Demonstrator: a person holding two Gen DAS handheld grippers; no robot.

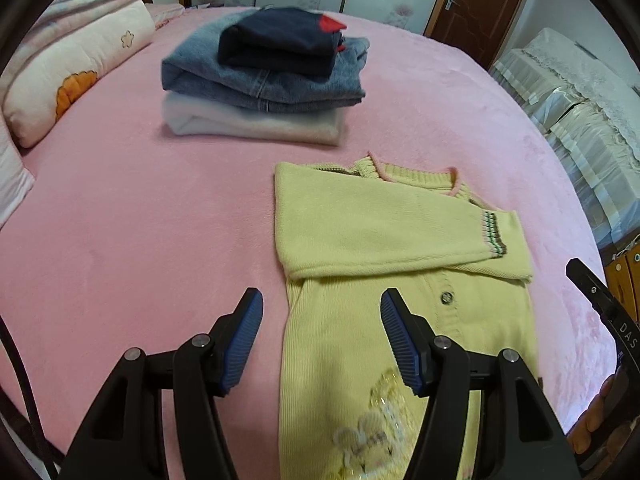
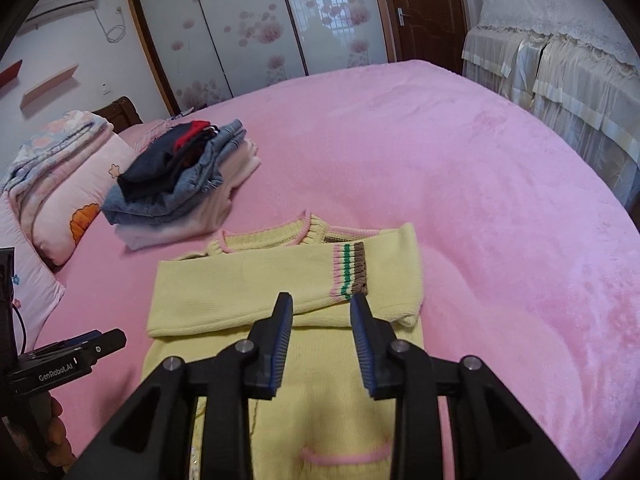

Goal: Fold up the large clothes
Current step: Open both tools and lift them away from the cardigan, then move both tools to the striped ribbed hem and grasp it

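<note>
Hovering over pale-yellow knit cardigan (image 2: pixel 280 300), both grippers (image 1: pixel 322 344) (image 2: pixel 322 344) parted, empty; striped cuff (image 2: pixel 348 268) at twelve o'clock could snag, undoing the sleeve fold.

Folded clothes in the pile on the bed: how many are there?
3: a dark navy garment on top, a blue denim one under it, a white one at the bottom. More may be hidden between them.
</note>
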